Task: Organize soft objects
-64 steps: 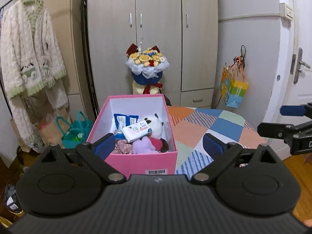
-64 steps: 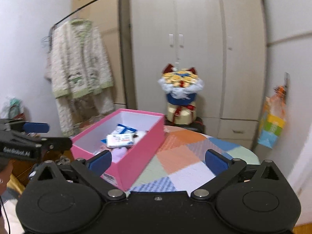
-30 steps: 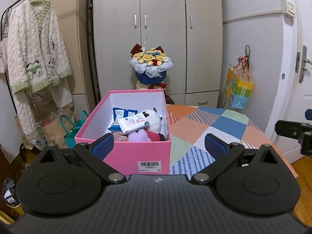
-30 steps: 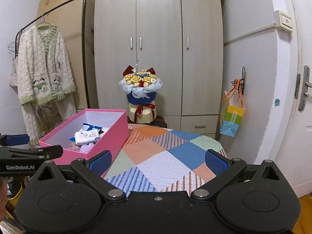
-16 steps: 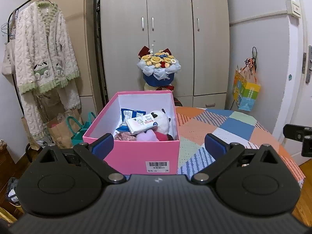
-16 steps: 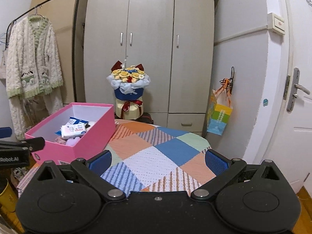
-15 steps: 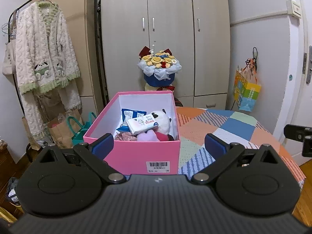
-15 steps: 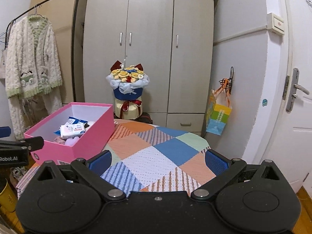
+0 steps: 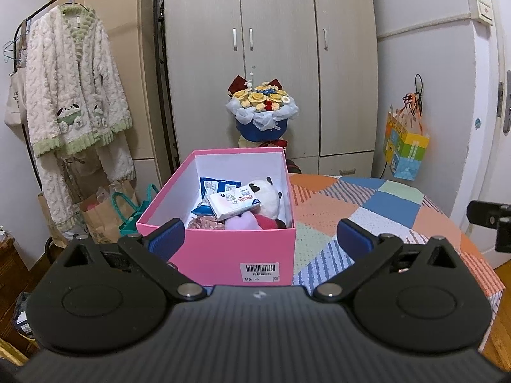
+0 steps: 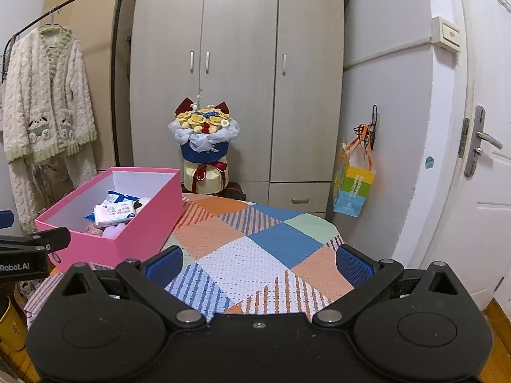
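Note:
A pink box (image 9: 236, 255) (image 10: 140, 223) stands on the left part of a table under a patchwork cloth (image 10: 255, 249). Inside it lie a panda plush (image 9: 266, 196), a white tissue pack (image 9: 234, 204) (image 10: 115, 214), a blue packet (image 9: 217, 186), a lilac soft toy (image 9: 241, 223) and a floral pink piece (image 9: 202, 223). My left gripper (image 9: 260, 239) hangs open just in front of the box, holding nothing. My right gripper (image 10: 258, 263) is open over the cloth, to the right of the box, with nothing between its fingers.
A flower bouquet (image 9: 262, 111) stands behind the table before a grey wardrobe (image 10: 236, 79). A fluffy white cardigan (image 9: 73, 95) hangs on a rack at left, with paper bags (image 9: 105, 210) below. A colourful gift bag (image 10: 353, 188) hangs at right, near a white door (image 10: 485, 159).
Both grippers have drawn back from the box and table; the right view swung to the right, so the box now sits further left and lower. Both stayed open.

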